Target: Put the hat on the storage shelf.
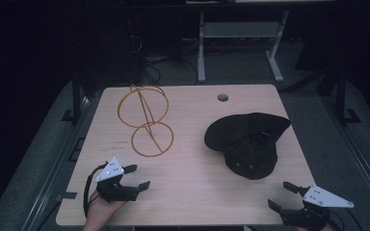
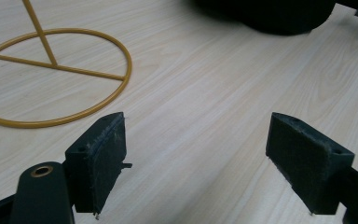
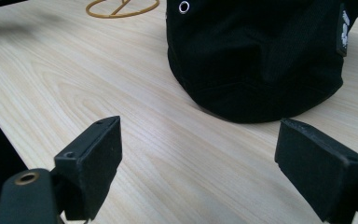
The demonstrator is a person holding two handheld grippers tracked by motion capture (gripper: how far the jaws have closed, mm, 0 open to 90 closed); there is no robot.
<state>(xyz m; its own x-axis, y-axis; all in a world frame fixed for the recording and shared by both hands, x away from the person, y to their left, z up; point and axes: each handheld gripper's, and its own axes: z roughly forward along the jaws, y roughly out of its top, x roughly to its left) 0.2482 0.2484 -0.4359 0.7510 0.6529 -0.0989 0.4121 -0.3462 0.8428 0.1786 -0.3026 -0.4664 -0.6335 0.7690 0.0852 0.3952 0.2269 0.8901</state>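
Black cap [image 1: 248, 142] at 3 o'clock on worktop [image 1: 192, 183], gold wire stand [image 1: 144, 120] at 10, left claw [image 1: 137, 177] at 7 spread apart, empty, right claw [image 1: 281, 196] at 5 likewise.

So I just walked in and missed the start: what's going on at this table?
A person holds a pair of tongs in each hand at the near edge of a wooden table. The left tongs and right tongs are both open and empty, touching nothing. A black hat lies at the right, straight ahead of the right tongs. A gold wire stand sits at the left, beyond the left tongs. Nothing is being handled at this moment.
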